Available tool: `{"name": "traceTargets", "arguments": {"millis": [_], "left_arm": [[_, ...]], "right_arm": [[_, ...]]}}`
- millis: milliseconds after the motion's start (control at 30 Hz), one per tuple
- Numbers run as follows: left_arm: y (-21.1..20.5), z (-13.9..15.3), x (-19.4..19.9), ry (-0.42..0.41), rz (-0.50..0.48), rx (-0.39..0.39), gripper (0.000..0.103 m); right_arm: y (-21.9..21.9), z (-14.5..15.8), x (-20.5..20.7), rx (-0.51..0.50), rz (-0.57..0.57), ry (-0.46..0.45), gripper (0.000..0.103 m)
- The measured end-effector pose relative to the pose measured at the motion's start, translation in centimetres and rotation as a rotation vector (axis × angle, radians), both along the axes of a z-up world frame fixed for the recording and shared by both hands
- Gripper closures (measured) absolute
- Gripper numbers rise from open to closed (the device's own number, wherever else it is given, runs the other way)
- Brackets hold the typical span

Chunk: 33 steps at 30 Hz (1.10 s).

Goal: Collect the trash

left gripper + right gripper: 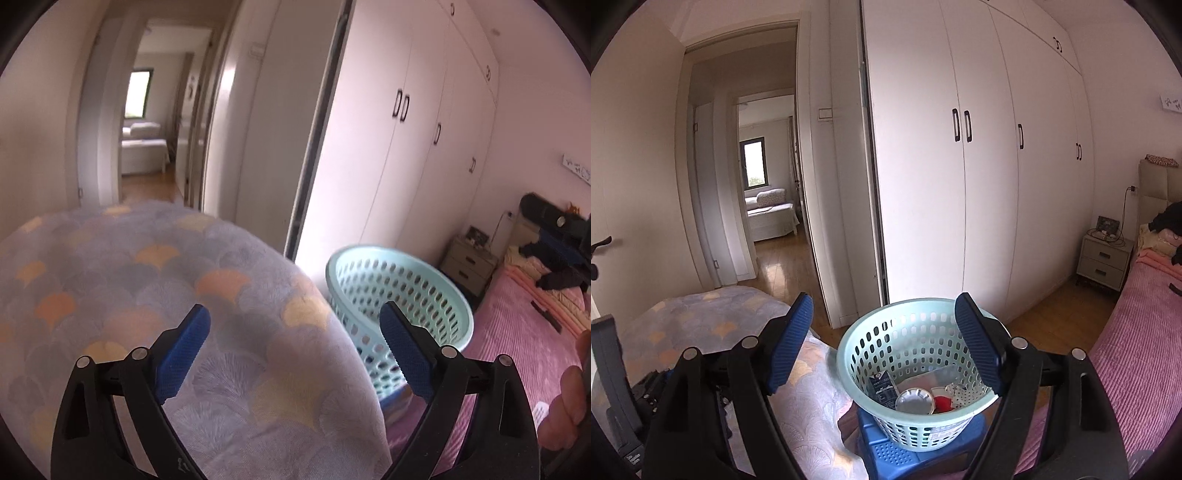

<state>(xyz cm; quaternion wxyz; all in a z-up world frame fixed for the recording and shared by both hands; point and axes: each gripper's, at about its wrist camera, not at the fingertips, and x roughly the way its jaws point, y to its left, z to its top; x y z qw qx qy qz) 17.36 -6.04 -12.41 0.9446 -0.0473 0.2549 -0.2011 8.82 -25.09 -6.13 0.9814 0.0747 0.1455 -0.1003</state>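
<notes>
The pale green basket (pixel 916 373) perches on a small blue stool (pixel 905 454), already holding a carton, a lid and scraps; a careless knock could tip it. The right gripper (pixel 882 339) hangs level before it, jaws wide and empty. The left gripper (pixel 295 350), equally wide, tilts over a patterned blanket (pixel 147 295), perhaps seeking litter

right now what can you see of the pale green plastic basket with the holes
The pale green round plastic basket has perforated walls with rows of oval slots and a smooth rim. It stands upright on a blue plastic stool, between a patterned blanket and a pink bedspread. Inside lie a dark carton, a round silvery lid and red and white scraps. Neither gripper touches it.
</notes>
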Motion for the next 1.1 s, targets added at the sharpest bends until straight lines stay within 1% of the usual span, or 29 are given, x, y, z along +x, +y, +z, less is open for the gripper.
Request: {"name": "traceTargets", "arguments": {"millis": [133,300,600,1100], "left_arm": [[-0.04,-0.03,-0.11,-0.007,0.011,0.015,0.013],[0.01,0.08,-0.27,-0.006,0.010,0.015,0.013],[0.02,0.05,-0.11,-0.007,0.013,0.016,0.012],[-0.04,0.16,0.06,-0.002,0.015,0.016,0.012]], "right_arm": [[-0.06,-0.20,0.13,-0.013,-0.014,0.012,0.028],[-0.27,-0.61,0.30,0.011,-0.014,0.031,0.028],[0.11,-0.57,0.25,-0.001,-0.023,0.035,0.028],[-0.24,-0.89,0.24,0.015,-0.021,0.046,0.028]]}}
